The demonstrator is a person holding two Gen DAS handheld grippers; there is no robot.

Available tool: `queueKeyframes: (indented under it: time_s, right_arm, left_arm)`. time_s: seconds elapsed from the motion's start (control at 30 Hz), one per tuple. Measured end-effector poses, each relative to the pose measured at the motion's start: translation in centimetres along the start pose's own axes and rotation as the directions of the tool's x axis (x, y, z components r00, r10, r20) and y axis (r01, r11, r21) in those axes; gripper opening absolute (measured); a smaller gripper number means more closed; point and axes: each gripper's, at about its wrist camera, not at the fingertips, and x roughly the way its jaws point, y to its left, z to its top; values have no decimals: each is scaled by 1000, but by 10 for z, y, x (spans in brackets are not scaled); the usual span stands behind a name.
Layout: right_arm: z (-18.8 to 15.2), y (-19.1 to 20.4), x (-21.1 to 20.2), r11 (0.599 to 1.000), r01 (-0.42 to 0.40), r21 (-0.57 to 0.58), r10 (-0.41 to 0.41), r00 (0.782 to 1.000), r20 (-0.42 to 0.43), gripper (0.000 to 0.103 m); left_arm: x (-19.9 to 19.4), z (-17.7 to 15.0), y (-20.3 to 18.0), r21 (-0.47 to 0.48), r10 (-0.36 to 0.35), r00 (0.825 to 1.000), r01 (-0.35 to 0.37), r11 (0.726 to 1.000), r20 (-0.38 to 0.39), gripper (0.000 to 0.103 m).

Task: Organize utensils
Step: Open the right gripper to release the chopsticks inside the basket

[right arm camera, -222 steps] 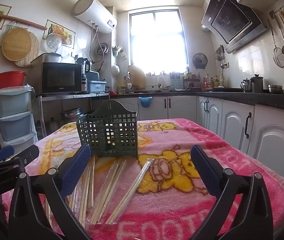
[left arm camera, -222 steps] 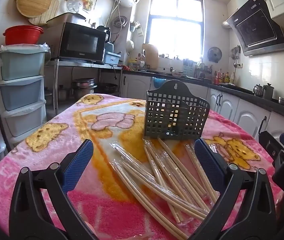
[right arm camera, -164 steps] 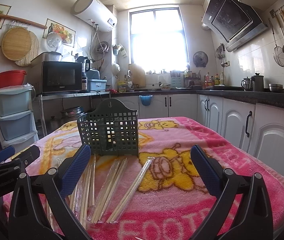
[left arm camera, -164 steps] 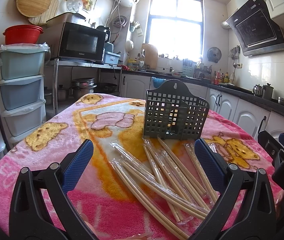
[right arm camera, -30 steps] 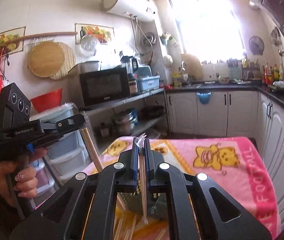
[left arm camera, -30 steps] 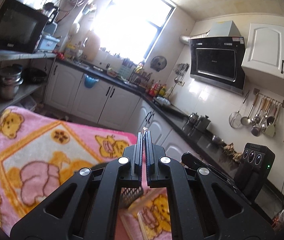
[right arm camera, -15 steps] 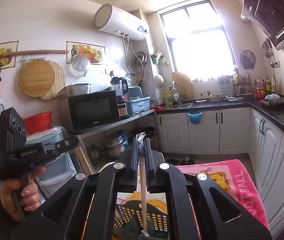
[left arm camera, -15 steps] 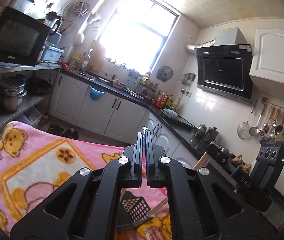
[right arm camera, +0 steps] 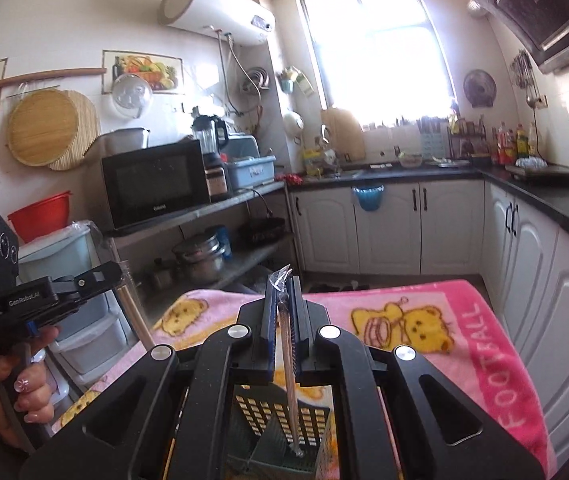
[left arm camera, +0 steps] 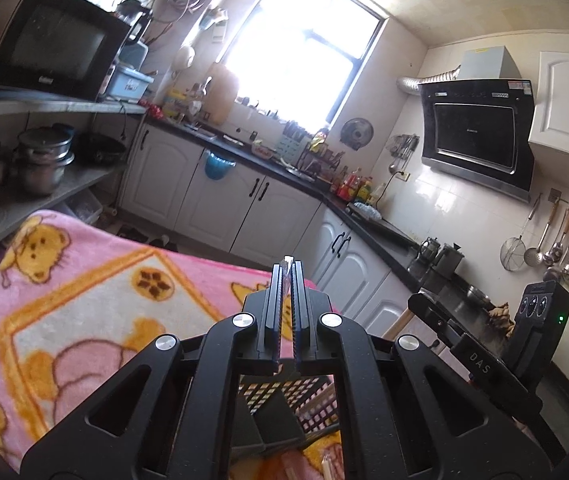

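Observation:
My right gripper (right arm camera: pixel 283 284) is shut on a plastic-wrapped pair of chopsticks (right arm camera: pixel 287 360). The pair hangs upright, its lower end inside the dark perforated basket (right arm camera: pixel 260 412) right below. My left gripper (left arm camera: pixel 285 276) is shut on another wrapped pair; only the wrapper tip (left arm camera: pixel 287 261) shows above its pads. The same basket (left arm camera: pixel 284 396) sits just under it. In the right wrist view a hand (right arm camera: pixel 24 384) holds the left gripper (right arm camera: pixel 96 276) at the left, its chopsticks (right arm camera: pixel 134 316) slanting down. The right gripper (left arm camera: pixel 428 312) appears at the right of the left wrist view.
A pink bear-print blanket (right arm camera: pixel 464 340) covers the table. More wrapped chopsticks (left arm camera: pixel 326 468) lie beside the basket. White cabinets (right arm camera: pixel 388 228) and a dark counter run behind; a microwave (right arm camera: pixel 152 184) on a shelf and plastic drawers (right arm camera: pixel 80 340) stand at the left.
Both grippers, open over the table several seconds ago, are now shut on chopsticks. In the last second both sank and the basket came closer under them; the right pair's end went into it.

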Motion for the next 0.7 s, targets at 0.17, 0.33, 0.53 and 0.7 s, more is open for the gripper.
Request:
queueKeyframes:
  time_s: [0.17, 0.33, 0.53, 0.7]
  right_arm:
    - [-11, 1, 2, 1000, 7, 10, -6, 999, -35, 8]
    - [-20, 1, -3, 1000, 26, 10, -25, 999, -45, 27]
    - [-29, -4, -12, 999, 43, 23, -41, 997, -63, 39]
    - [-36, -7, -21, 998, 50, 31, -48, 996, -77, 47]
  left_arm:
    - [1, -12, 4, -11, 7, 1000, -7, 1000, -28, 1]
    - [-1, -20, 5, -1, 20, 999, -20, 1000, -46, 3]
    - [-5, -29, 7, -2, 33, 997, -33, 999, -69, 31]
    - [-13, -36, 7, 13, 60, 996, -59, 998, -69, 60]
